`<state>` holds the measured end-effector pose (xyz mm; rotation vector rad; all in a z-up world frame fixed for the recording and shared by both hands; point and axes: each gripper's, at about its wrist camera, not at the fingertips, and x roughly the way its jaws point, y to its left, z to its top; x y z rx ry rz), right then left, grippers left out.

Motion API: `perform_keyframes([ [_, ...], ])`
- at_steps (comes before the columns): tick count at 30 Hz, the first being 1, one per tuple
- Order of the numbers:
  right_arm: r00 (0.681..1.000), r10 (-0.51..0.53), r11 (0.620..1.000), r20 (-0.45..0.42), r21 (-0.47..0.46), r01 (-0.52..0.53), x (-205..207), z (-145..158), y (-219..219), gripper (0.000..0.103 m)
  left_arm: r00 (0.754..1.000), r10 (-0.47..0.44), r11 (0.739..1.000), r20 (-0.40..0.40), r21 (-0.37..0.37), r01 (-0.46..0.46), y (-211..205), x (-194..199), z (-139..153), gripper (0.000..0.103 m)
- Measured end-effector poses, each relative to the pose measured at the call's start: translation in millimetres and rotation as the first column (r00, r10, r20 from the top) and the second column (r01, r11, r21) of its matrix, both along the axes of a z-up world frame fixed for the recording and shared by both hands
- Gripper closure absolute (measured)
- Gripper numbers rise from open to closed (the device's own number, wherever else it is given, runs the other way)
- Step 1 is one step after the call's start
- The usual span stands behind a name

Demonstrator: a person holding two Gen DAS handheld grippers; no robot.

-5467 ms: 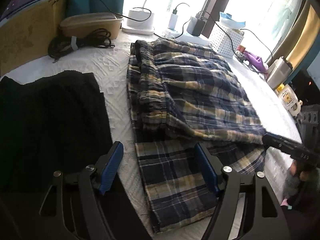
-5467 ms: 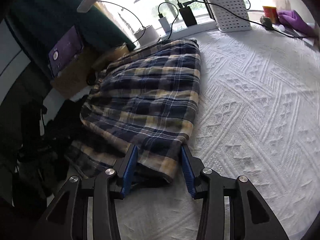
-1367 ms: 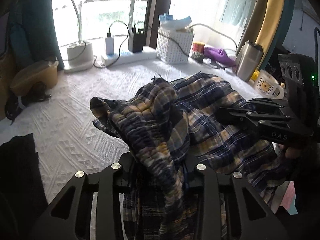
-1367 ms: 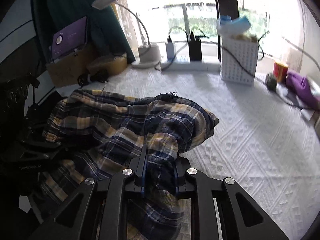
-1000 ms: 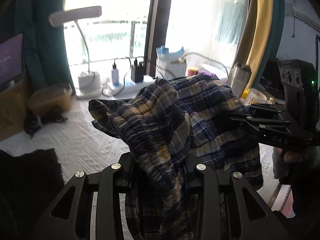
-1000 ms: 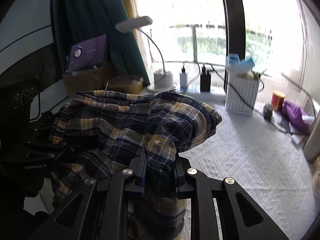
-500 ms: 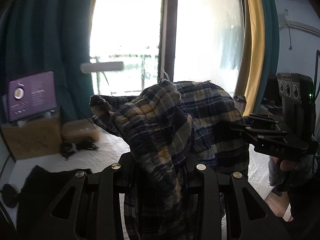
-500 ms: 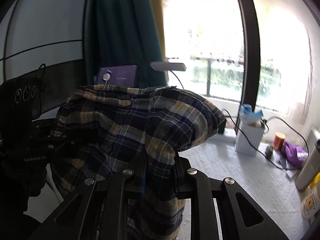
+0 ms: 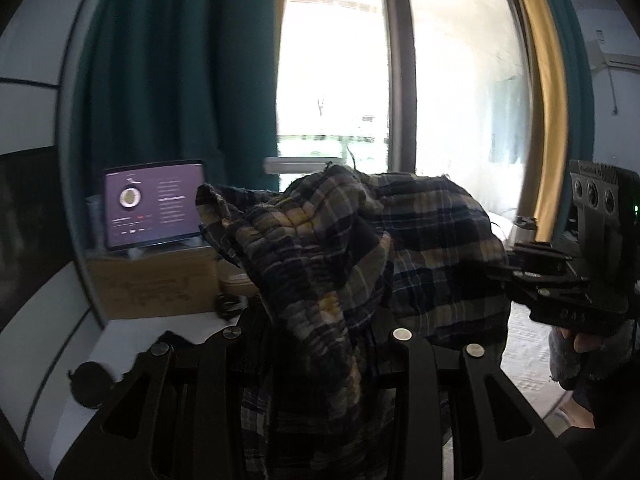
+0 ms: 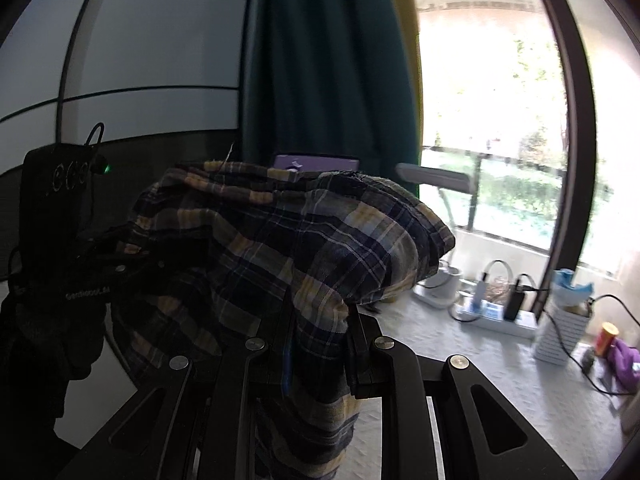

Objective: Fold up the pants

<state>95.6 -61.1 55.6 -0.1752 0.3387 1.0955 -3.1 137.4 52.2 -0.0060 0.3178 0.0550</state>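
The blue and yellow plaid pants (image 9: pixel 360 264) hang in the air, stretched between both grippers, high above the white bedspread (image 10: pixel 460 380). My left gripper (image 9: pixel 320 344) is shut on the bunched elastic waistband. My right gripper (image 10: pixel 320 344) is shut on the other edge of the pants (image 10: pixel 304 248). The right gripper shows at the right of the left wrist view (image 9: pixel 560 284), and the left gripper shows at the left of the right wrist view (image 10: pixel 88 272). The cloth hides the fingertips of both.
A laptop with a purple screen (image 9: pixel 154 204) stands on a cardboard box (image 9: pixel 156 284). A desk lamp (image 10: pixel 436 178), power strip with chargers (image 10: pixel 496 312), white perforated basket (image 10: pixel 564 332) and purple object (image 10: pixel 622 356) line the window side. Teal curtains (image 10: pixel 328 72) hang behind.
Both grippers have risen well above the bed with the pants held between them. The views now look at the window and curtains rather than down at the bedspread.
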Motion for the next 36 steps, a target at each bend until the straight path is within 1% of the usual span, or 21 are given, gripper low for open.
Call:
perform_keyframes([
  [4,0.999,0.030,0.999,-0.024,-0.020,-0.030,1,-10,25,0.083,0.999,0.035,0.999,-0.012,0.001,-0.035,19,0,-6,0.070],
  [9,0.998,0.036,0.998,-0.058,-0.043,-0.038,12,-28,51,0.083,0.996,0.059,0.998,-0.069,-0.019,-0.060,42,11,-20,0.070],
  [13,0.994,0.015,0.998,-0.105,-0.064,-0.022,35,-50,68,0.083,0.992,0.054,0.998,-0.117,-0.022,-0.057,52,28,-34,0.070],
  [22,0.979,-0.013,0.995,-0.204,-0.100,-0.008,86,-94,98,0.083,0.974,0.062,0.997,-0.217,-0.029,-0.070,75,75,-66,0.070],
  [25,0.973,-0.016,0.993,-0.230,-0.118,-0.011,103,-106,107,0.083,0.966,0.073,0.995,-0.249,-0.043,-0.086,82,90,-79,0.070],
  [30,0.959,-0.031,0.988,-0.282,-0.155,-0.014,131,-133,122,0.083,0.944,0.084,0.989,-0.320,-0.089,-0.118,96,113,-105,0.070],
  [34,0.944,-0.082,0.977,-0.320,-0.213,0.013,150,-159,132,0.083,0.913,0.119,0.985,-0.389,-0.066,-0.157,103,129,-128,0.069],
  [36,0.936,-0.116,0.968,-0.332,-0.249,0.032,158,-169,135,0.083,0.899,0.137,0.982,-0.415,-0.061,-0.178,110,134,-136,0.066],
])
